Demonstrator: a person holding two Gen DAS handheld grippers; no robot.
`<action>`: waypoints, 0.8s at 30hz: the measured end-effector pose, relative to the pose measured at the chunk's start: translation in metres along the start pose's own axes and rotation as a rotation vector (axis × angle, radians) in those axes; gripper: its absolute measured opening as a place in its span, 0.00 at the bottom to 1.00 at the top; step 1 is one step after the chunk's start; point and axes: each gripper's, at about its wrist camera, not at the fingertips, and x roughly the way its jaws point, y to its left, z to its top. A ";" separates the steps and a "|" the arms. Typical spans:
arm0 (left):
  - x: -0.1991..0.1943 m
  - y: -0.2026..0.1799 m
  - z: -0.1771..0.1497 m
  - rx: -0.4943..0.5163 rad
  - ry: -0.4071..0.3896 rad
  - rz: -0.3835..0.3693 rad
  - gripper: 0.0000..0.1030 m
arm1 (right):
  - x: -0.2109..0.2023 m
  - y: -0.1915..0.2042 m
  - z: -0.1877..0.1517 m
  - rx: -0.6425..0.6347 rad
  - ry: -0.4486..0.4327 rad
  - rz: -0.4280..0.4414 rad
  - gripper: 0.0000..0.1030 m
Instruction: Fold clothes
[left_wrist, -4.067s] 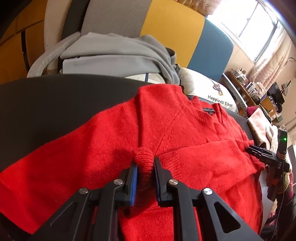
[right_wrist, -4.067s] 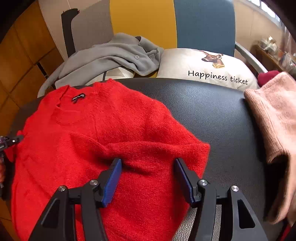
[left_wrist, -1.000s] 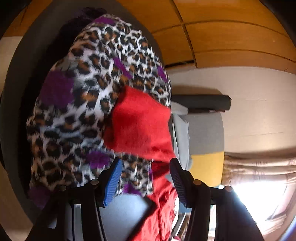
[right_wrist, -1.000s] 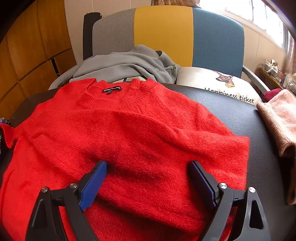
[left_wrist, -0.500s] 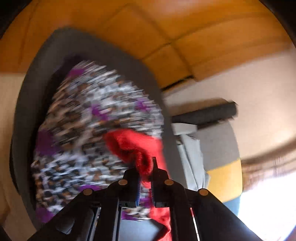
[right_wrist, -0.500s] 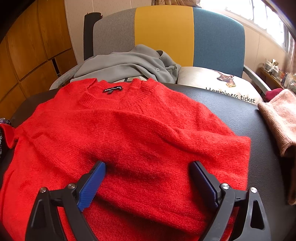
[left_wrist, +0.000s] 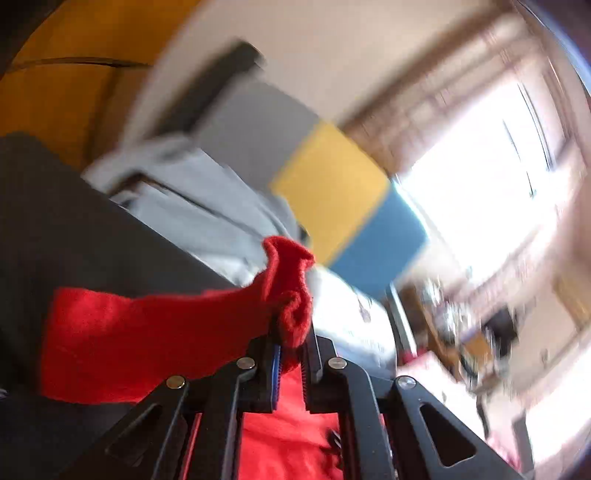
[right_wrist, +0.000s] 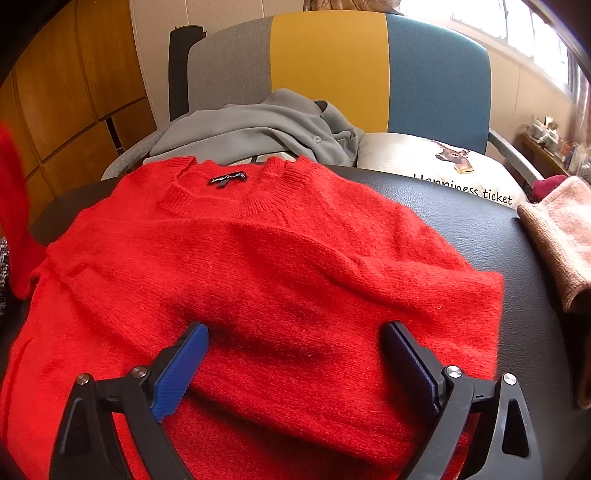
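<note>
White cushion (right_wrist: 424, 162) reads "Happiness ticket".

Red sweater (right_wrist: 280, 266) fuzzy knit; table (right_wrist: 461, 221) black grained leatherette, slight sheen

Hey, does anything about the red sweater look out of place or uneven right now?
Yes. The red sweater lies flat, but its sleeve is lifted, pinched at the cuff by the left hand-held gripper.

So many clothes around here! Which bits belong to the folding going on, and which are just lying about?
In the job:
- red sweater
- its sleeve, pinched by the left gripper
- right gripper, open above it

Lying about:
- grey garment
- printed cushion
- pink knit
</note>
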 end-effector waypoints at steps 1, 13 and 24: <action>0.016 -0.009 -0.012 0.029 0.042 -0.010 0.07 | 0.000 0.000 0.000 0.000 0.000 0.002 0.95; 0.075 -0.007 -0.095 0.078 0.256 -0.013 0.23 | 0.002 0.001 0.000 -0.005 0.011 0.021 1.00; 0.022 0.053 -0.122 0.072 0.239 0.061 0.26 | -0.018 0.016 0.016 0.008 0.012 0.024 0.86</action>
